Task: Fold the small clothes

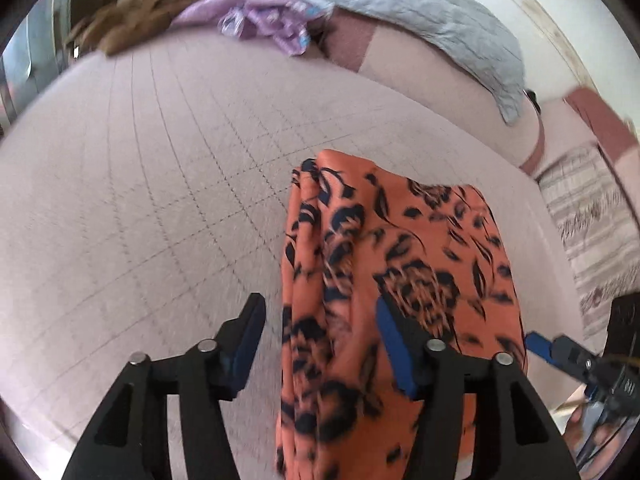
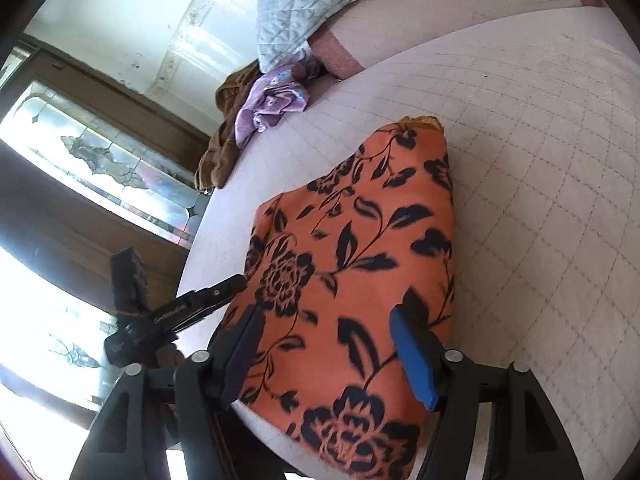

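Note:
An orange garment with a dark floral print (image 1: 384,280) lies folded into a narrow stack on the pale gridded bed sheet (image 1: 140,200). My left gripper (image 1: 320,332) is open, its jaws wide apart over the garment's near left edge, holding nothing. In the right wrist view the same garment (image 2: 352,248) lies flat near the bed's edge. My right gripper (image 2: 328,340) is open above the garment's near end, empty. The right gripper's tip (image 1: 560,352) shows at the left view's right edge, and the left gripper (image 2: 180,308) shows at the right view's left.
A lilac garment (image 1: 264,20) and a brown one (image 1: 160,12) lie bunched at the far side of the bed. A grey quilted blanket (image 1: 432,24) lies over pink pillows (image 1: 420,68). A striped cloth (image 1: 592,224) lies to the right. A window (image 2: 100,160) lies beyond the bed's edge.

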